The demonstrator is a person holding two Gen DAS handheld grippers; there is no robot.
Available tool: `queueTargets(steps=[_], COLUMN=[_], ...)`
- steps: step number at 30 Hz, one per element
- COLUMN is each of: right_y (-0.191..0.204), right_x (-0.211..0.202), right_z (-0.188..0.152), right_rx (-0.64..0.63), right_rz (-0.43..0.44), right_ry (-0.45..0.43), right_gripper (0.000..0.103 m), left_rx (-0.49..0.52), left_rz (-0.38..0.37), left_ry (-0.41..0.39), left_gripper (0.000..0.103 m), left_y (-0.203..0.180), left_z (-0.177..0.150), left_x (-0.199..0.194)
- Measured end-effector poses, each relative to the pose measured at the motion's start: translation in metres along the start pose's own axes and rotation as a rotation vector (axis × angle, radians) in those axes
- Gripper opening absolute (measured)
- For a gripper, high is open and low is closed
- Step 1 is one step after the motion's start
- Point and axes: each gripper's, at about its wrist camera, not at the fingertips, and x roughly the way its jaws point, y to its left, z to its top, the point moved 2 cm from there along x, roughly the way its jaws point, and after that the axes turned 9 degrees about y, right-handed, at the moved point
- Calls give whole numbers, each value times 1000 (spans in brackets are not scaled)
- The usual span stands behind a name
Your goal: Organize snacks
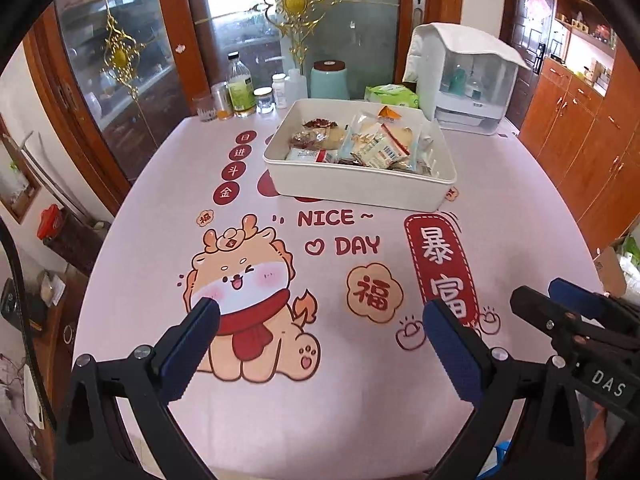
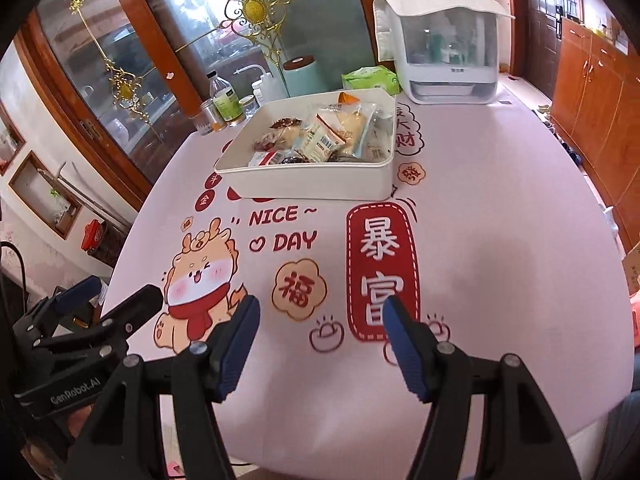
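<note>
- Left gripper (image 1: 318, 318): jaws spread wide, nothing between them, hanging over the near part of the counter (image 1: 520, 220), above the dragon print (image 1: 240, 280).
- Right gripper (image 2: 320, 316): jaws apart too, released, nothing held; sits over the red banner print (image 2: 382, 268).
- Both grippers side by side; each shows at the edge of the other's view.
- Snacks (image 1: 360, 140): wrapped packets piled in the white tray (image 1: 352, 190), some clear wrap, some with dark red filling, one orange corner at the back.
- Tray sits on the counter past the "NICE DAY" lettering, well apart from both grippers.
- No loose snacks visible on the counter outside the tray.
- Behind tray: green tissue pack (image 1: 392, 94), teal canister (image 1: 328, 80) with brown lid, bottle (image 1: 240, 88) with green label, a few small jars and a glass.
- White dish cabinet (image 1: 468, 80) with clear front stands at far right, cloth draped on top.
- Counter cover is pink with cartoon and red Chinese characters.
- Glass doors with gold ornaments behind the counter; wooden cabinets on the right.
</note>
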Motion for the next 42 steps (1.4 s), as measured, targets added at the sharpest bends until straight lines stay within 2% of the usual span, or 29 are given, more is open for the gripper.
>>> queueTargets(steps=[10,17,42], right_y=[16,20,18], right_x=[-34,-45,-51], right_z=[-22,-32,-37], right_rx=[-45,-48,-49], right_rz=[-40,-33,-46], right_ry=[-62,-80,-86], right_gripper=[65,65,65], left_rx=[-8,-27,-33], left_rz=[9,32,43], left_ry=[-24,-36,-12], left_gripper=[101,101,101], left_y=[-3,-1,-4], left_z=[-21,-30,-37], left_x=[-27,-38,-37])
